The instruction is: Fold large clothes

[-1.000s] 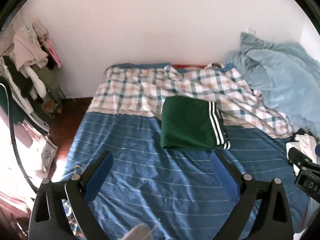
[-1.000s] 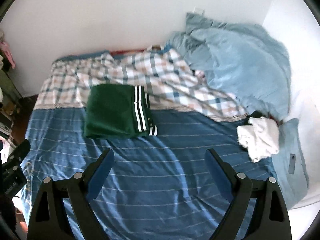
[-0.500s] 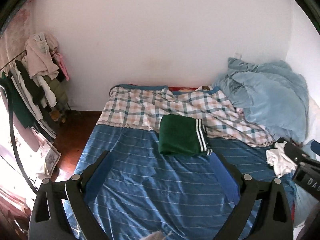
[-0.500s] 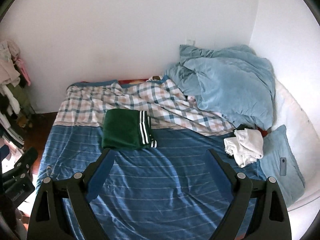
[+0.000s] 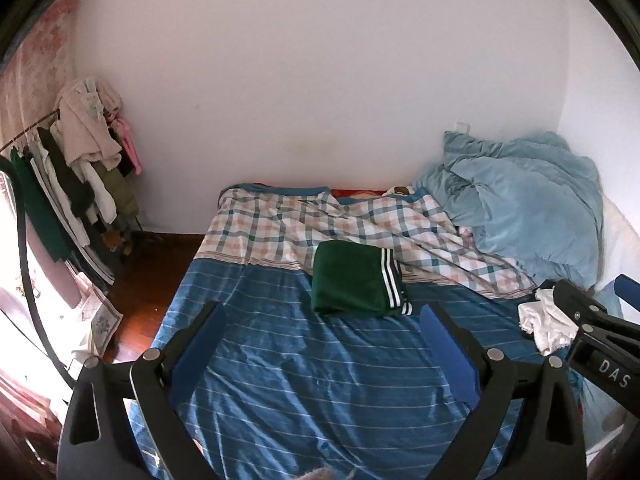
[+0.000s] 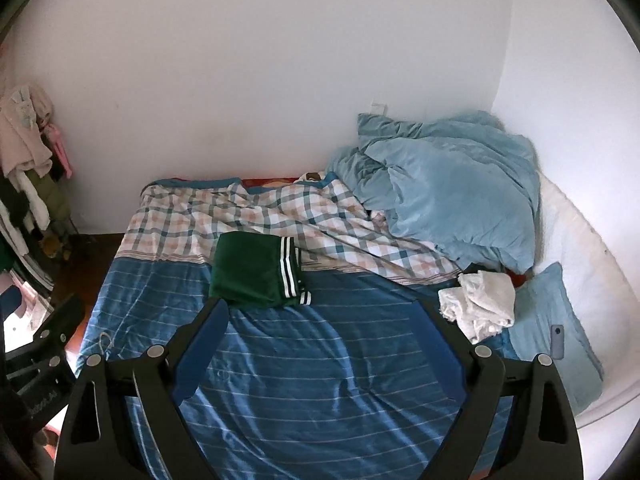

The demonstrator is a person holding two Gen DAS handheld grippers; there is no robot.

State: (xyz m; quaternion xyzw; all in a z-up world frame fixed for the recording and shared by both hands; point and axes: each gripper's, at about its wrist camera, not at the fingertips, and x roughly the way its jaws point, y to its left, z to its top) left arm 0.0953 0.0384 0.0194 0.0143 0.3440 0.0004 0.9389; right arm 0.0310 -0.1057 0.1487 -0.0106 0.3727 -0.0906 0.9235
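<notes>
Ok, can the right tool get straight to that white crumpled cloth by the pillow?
Probably yes. The right tool is open and empty, and only bare blue striped sheet lies between it and the white cloth, which sits uncovered ahead to its right.

Green garment [image 5: 354, 282] folded, on bed.

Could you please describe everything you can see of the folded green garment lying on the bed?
The green garment is dark green, seemingly smooth sportswear fabric, folded into a flat, roughly square bundle. Three white stripes run along its right edge, with a small striped corner at the front right. It lies across the border where the checked cover meets the blue striped sheet. Neither the left gripper nor the right gripper touches it; both are open.
</notes>
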